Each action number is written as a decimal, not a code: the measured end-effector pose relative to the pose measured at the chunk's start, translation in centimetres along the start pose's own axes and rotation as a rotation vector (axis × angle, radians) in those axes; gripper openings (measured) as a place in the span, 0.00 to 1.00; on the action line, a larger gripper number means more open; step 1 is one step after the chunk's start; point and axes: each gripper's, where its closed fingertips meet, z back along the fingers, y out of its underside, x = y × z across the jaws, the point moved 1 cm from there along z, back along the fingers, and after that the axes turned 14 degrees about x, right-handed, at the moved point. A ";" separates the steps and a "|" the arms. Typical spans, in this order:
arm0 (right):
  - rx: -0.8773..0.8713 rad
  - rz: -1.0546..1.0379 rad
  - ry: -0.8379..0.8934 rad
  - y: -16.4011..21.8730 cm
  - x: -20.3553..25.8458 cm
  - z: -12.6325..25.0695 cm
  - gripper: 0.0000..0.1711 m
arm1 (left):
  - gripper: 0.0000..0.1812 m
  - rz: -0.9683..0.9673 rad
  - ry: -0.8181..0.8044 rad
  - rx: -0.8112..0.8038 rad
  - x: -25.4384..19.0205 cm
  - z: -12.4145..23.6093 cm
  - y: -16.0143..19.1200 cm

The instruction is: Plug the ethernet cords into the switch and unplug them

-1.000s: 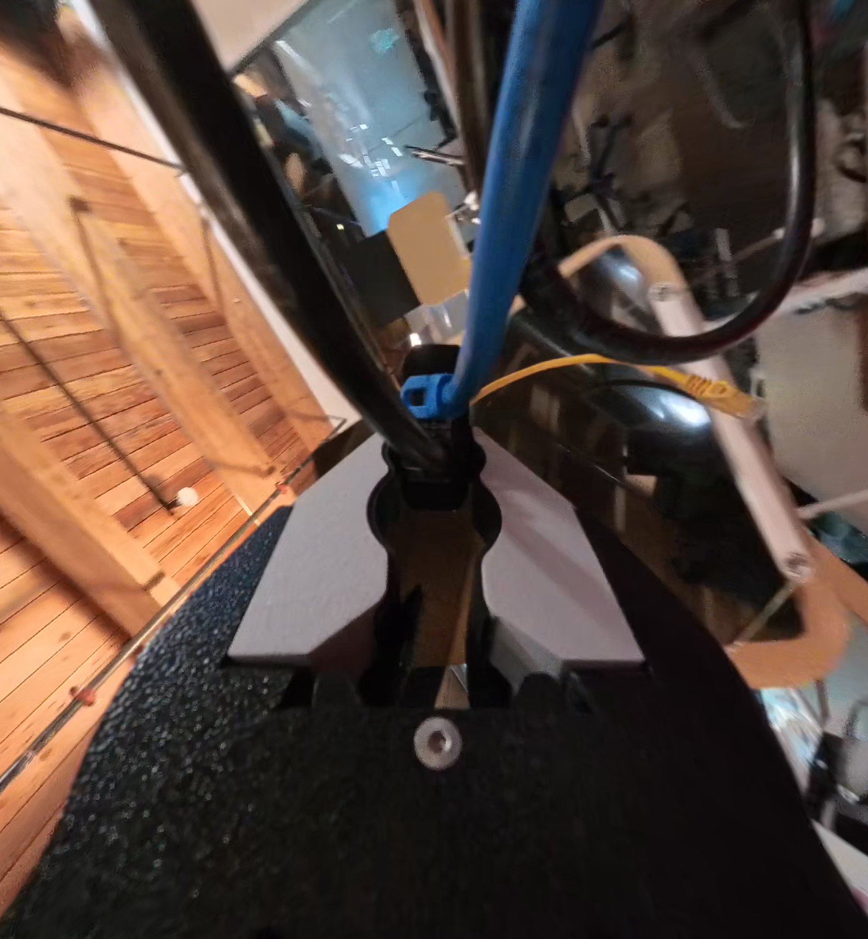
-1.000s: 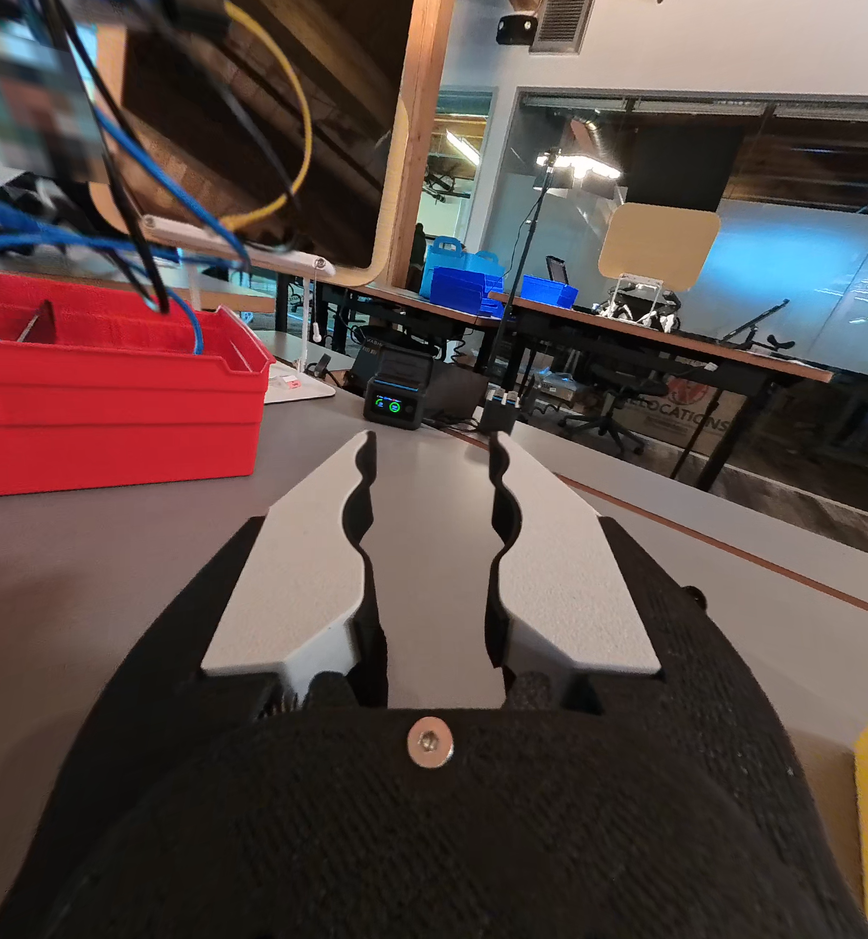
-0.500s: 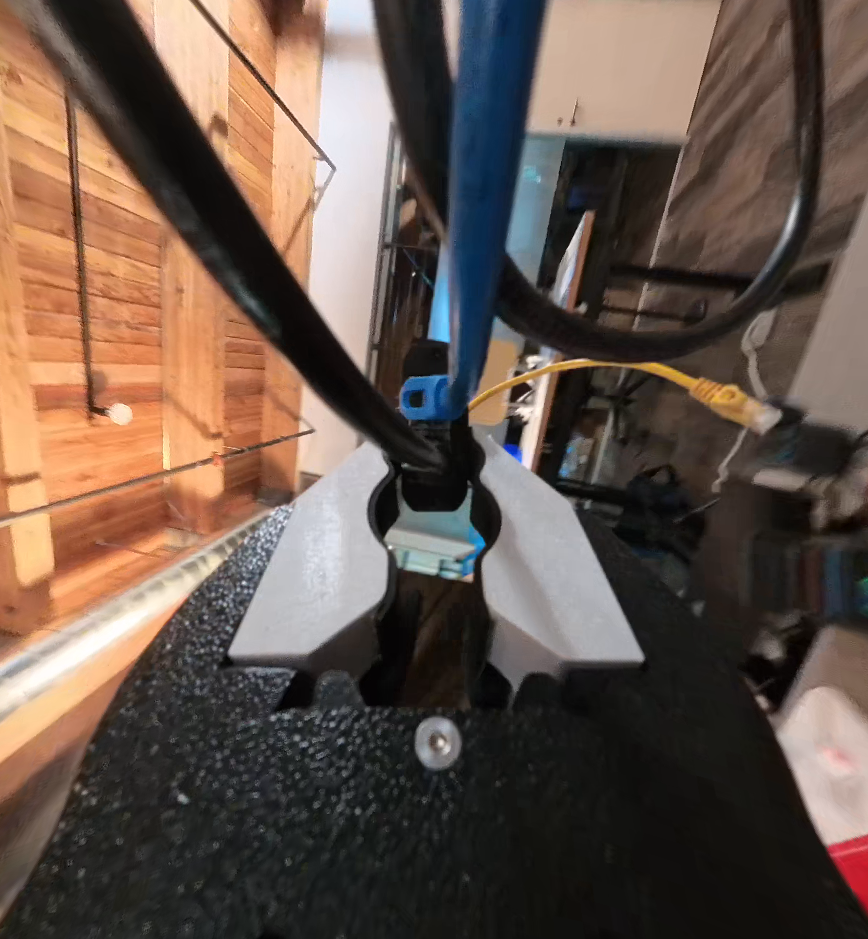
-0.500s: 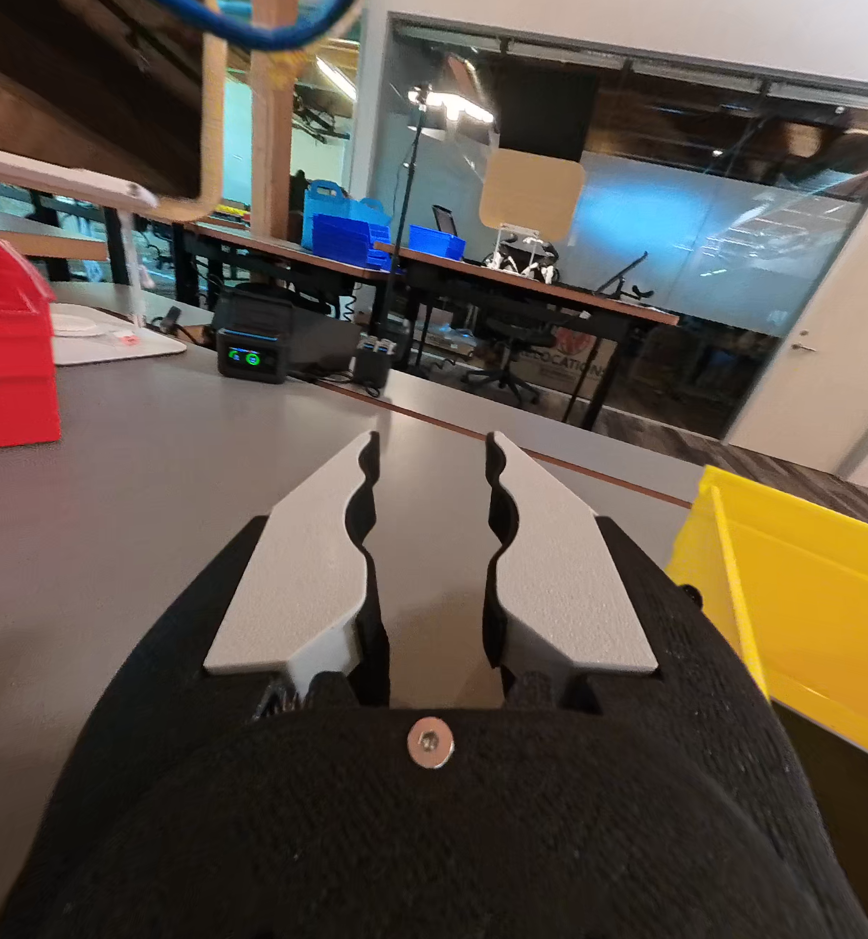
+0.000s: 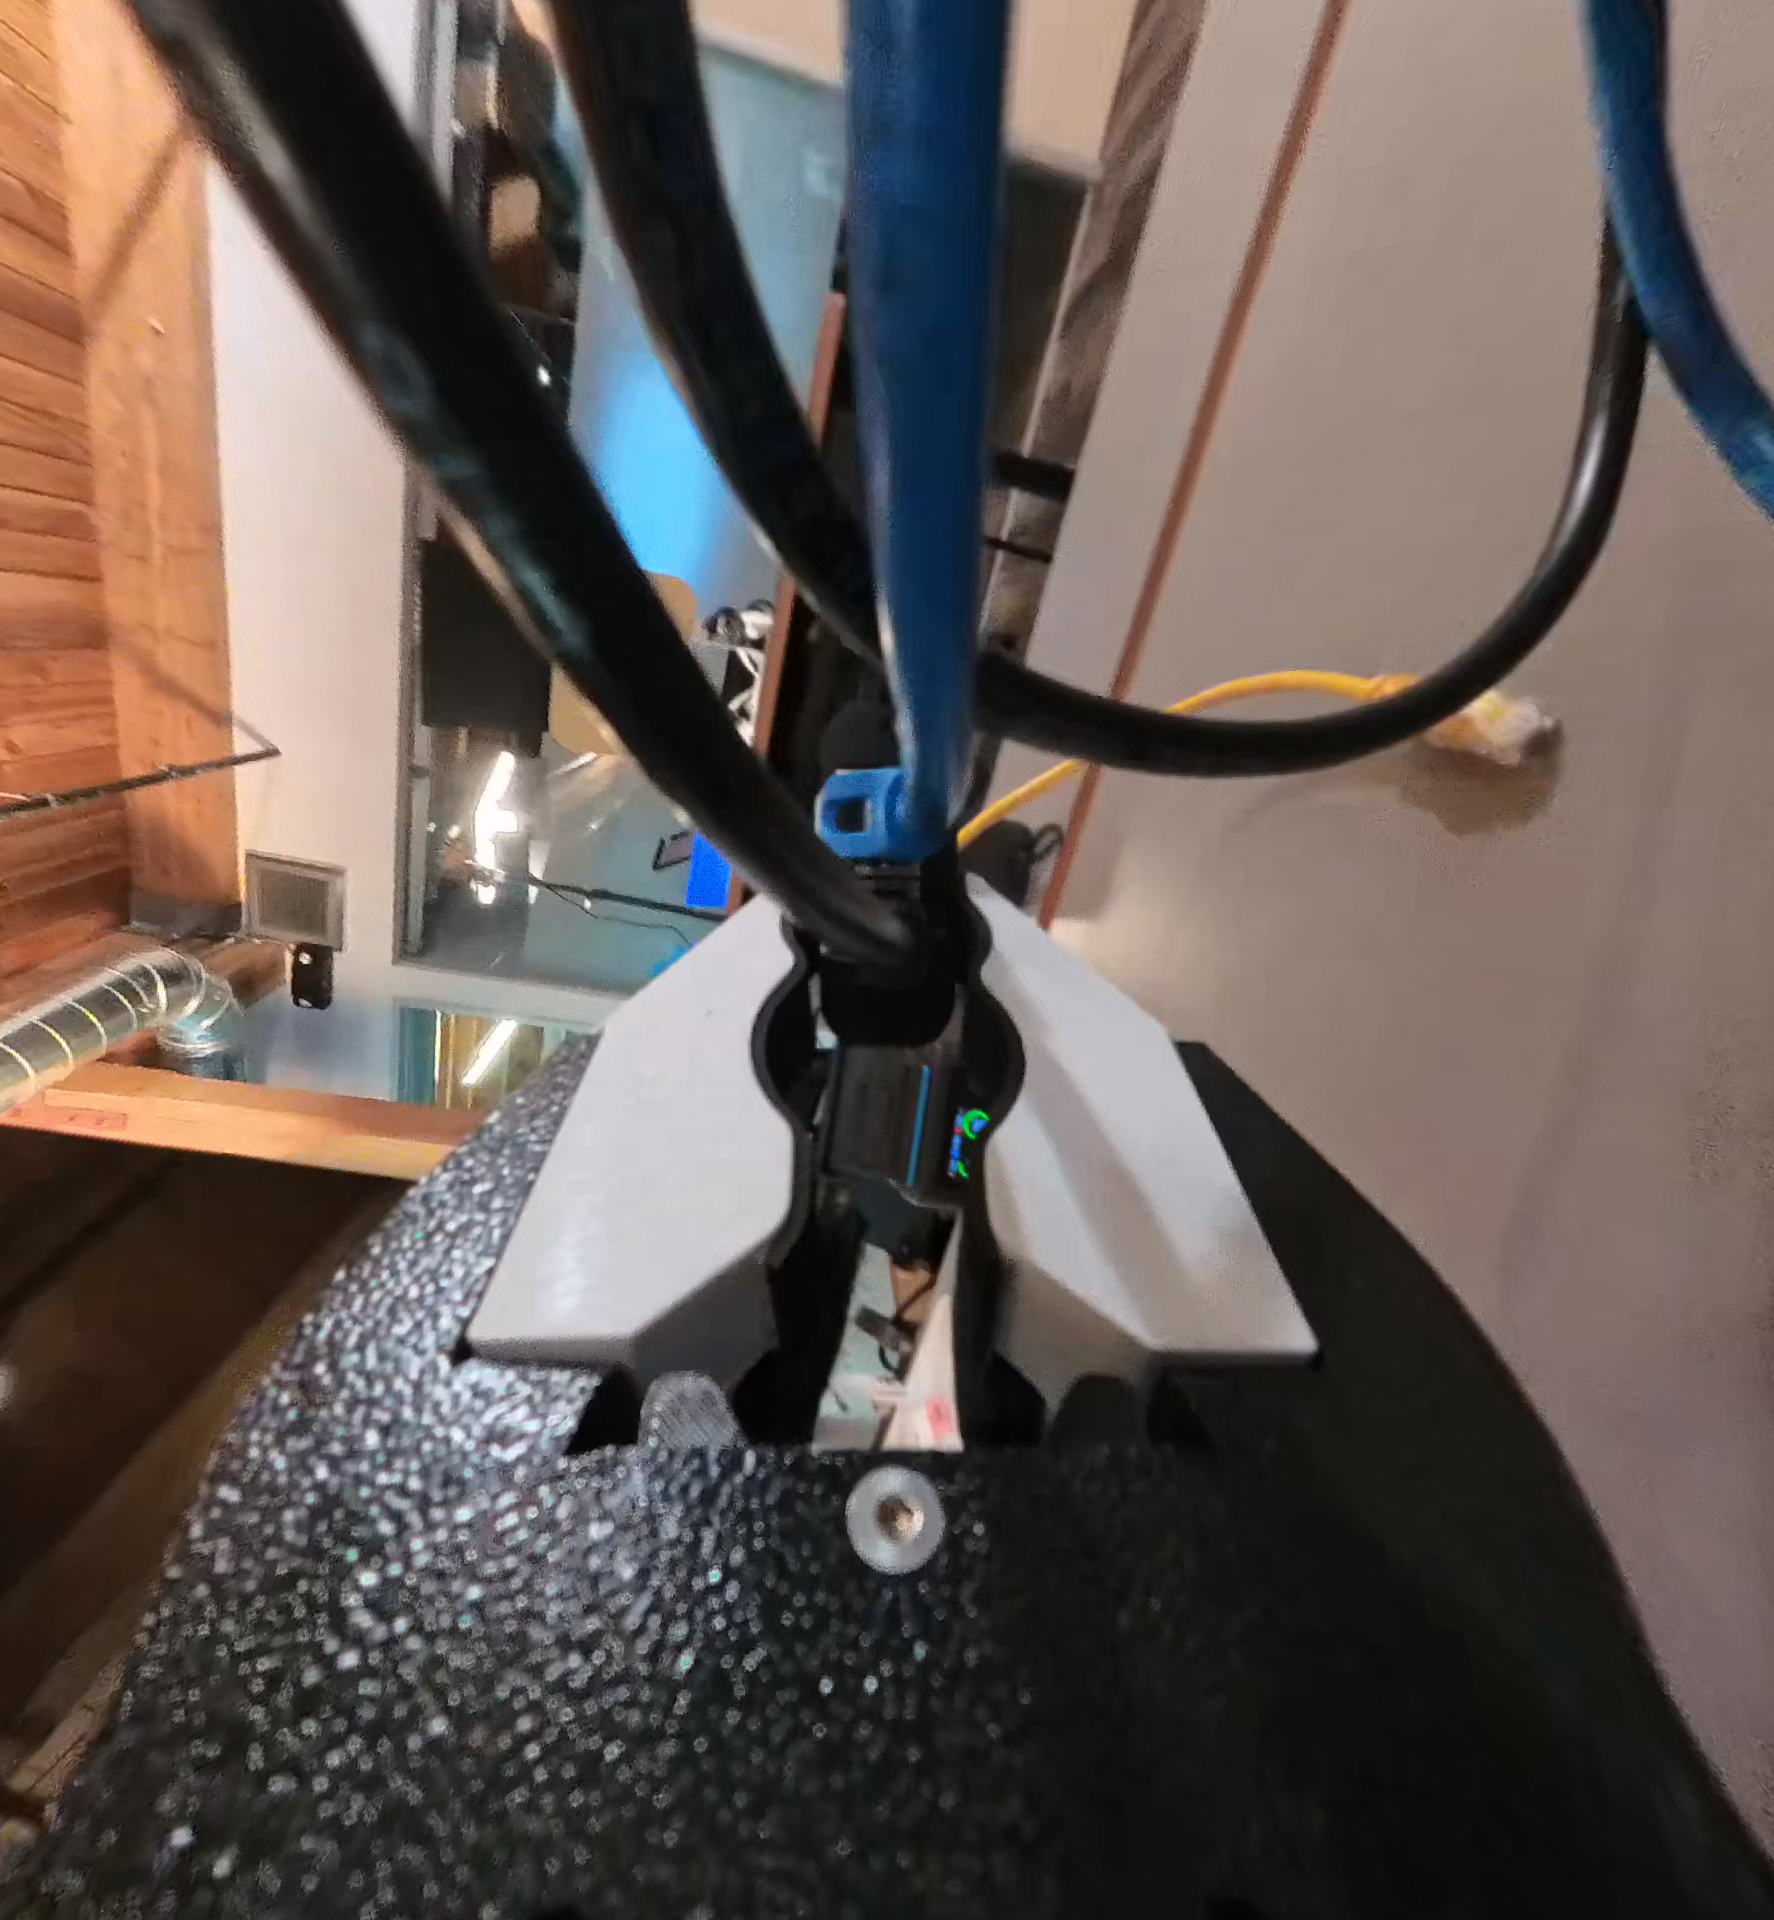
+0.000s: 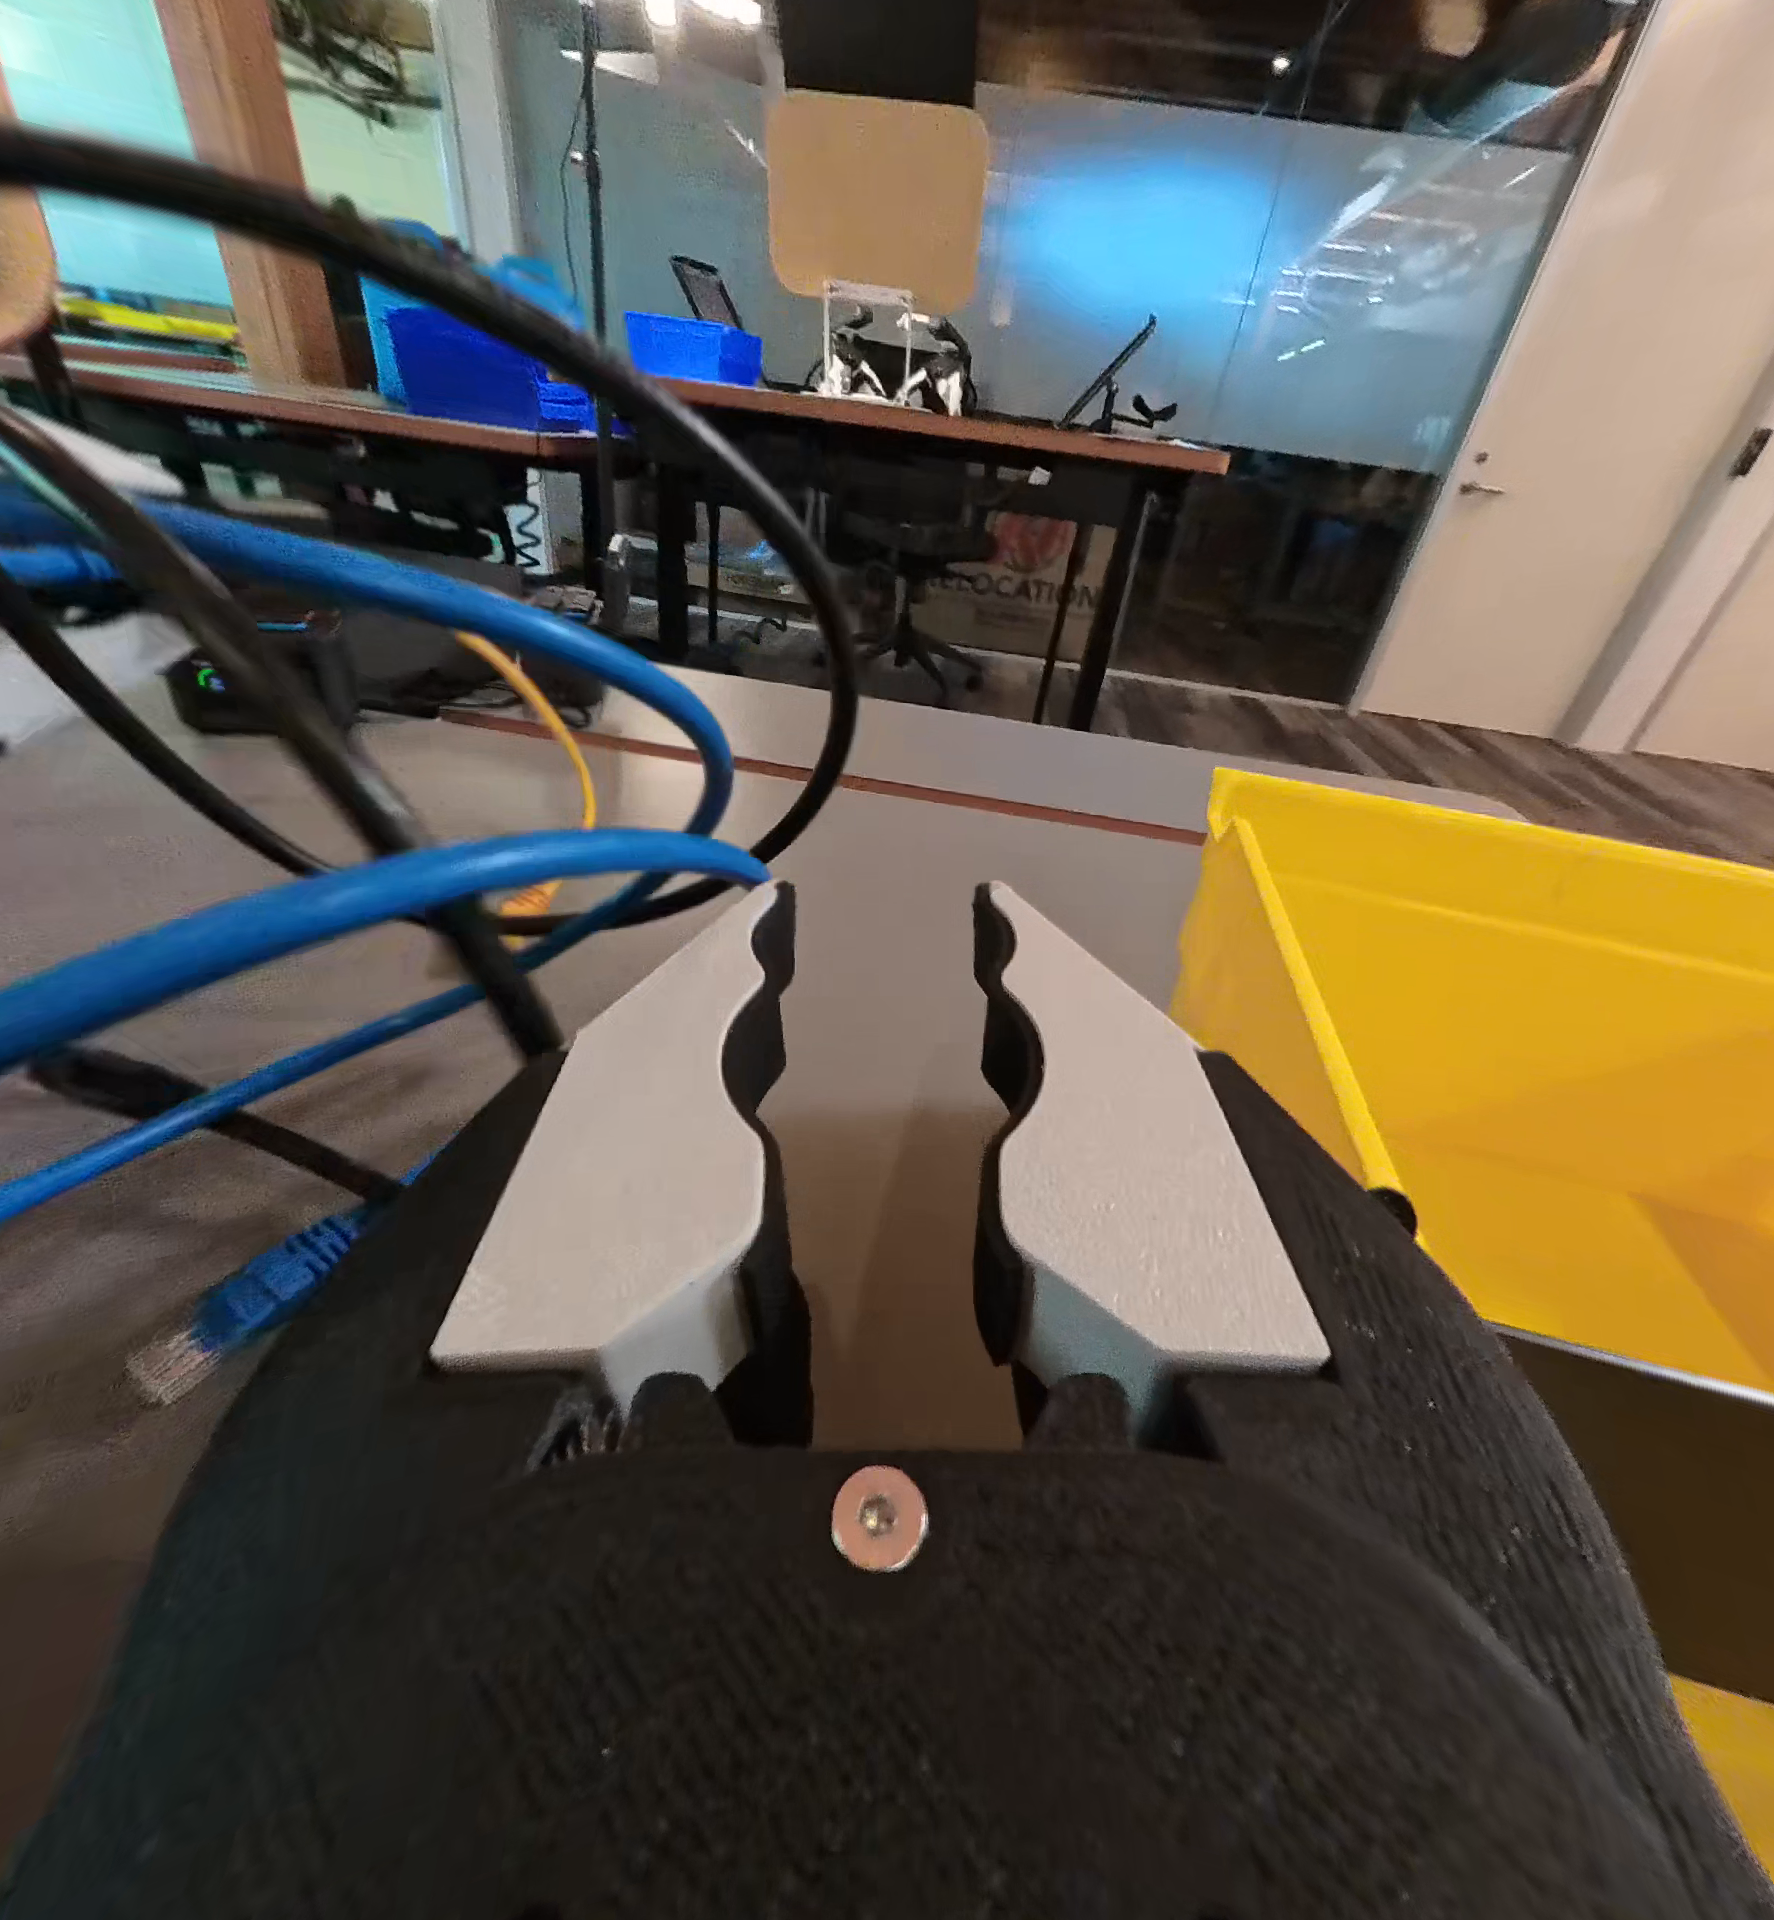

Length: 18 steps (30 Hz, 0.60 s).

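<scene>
Glass partition (image 6: 1226,260) behind long desks (image 6: 914,426)

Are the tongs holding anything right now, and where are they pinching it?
The left tongs pinch a bundle of cords, black and blue, where a black strap ties them. The right tongs are open and hold nothing.

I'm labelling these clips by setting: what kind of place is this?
Probably an office or lab workspace: long desks with an office chair, a glass wall, and storage bins, blue and yellow.
</scene>
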 end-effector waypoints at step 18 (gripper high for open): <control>-0.390 0.290 0.139 -6.4 2.4 6.6 0.24 | 0.11 -0.157 0.194 0.199 -8.0 -2.7 4.7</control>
